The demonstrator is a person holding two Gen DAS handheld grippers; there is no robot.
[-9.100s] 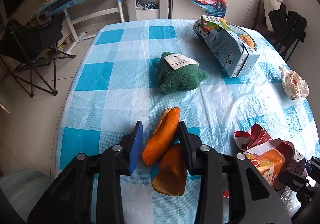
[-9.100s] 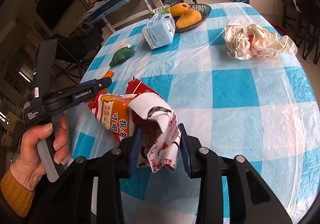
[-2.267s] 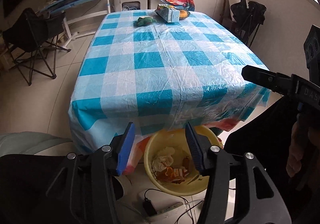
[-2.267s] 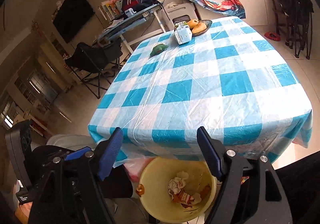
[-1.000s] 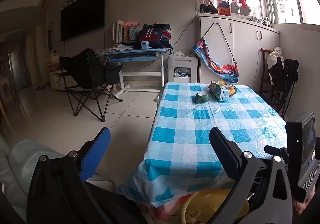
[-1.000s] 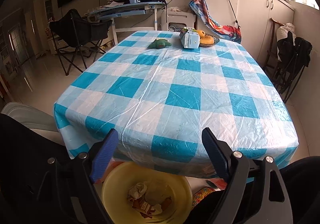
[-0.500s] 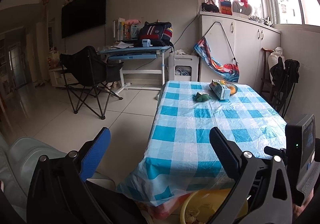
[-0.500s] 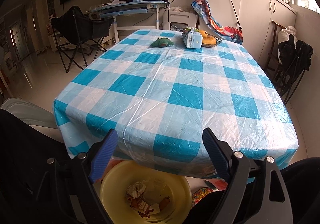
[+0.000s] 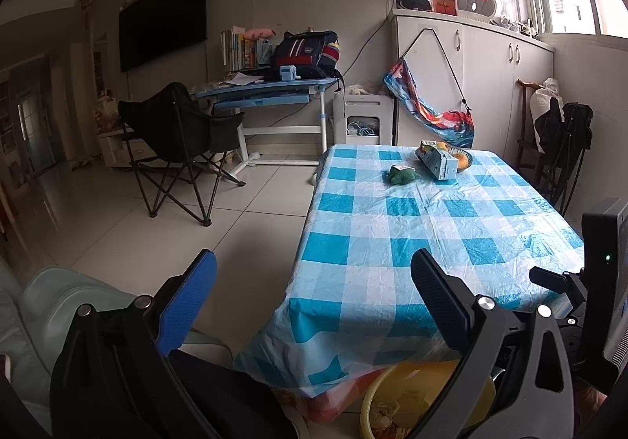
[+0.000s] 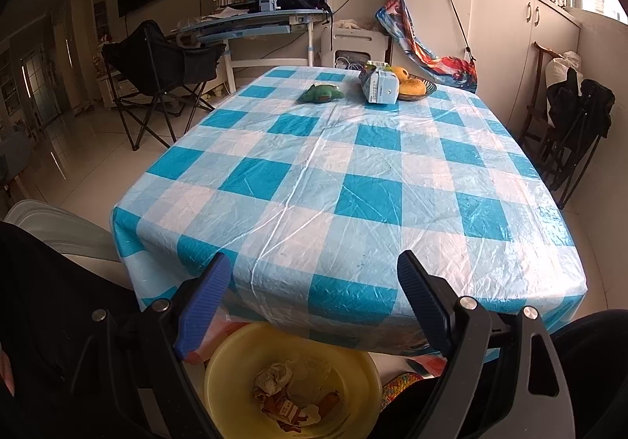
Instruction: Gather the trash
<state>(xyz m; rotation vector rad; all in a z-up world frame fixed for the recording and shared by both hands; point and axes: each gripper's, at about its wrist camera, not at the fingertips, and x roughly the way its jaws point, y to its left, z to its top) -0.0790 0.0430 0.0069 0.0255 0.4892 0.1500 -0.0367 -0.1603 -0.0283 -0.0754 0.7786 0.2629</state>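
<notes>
Above the yellow bin (image 10: 219,368), right gripper (image 10: 314,282) spread wide, empty, angled downward. Left gripper (image 9: 314,278) likewise wide, holding nothing.

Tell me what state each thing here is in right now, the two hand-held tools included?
Left tool: open, nothing between its fingers.
Right tool: open, nothing between its fingers.
Yellow bin: on the floor by the table's near edge, crumpled trash inside.
Carton: lying on its side at the table's far end.
Green plush toy: resting beside the carton.
Fruit bowl: holding orange fruit.
Folding chair: unfolded, unoccupied.
</notes>
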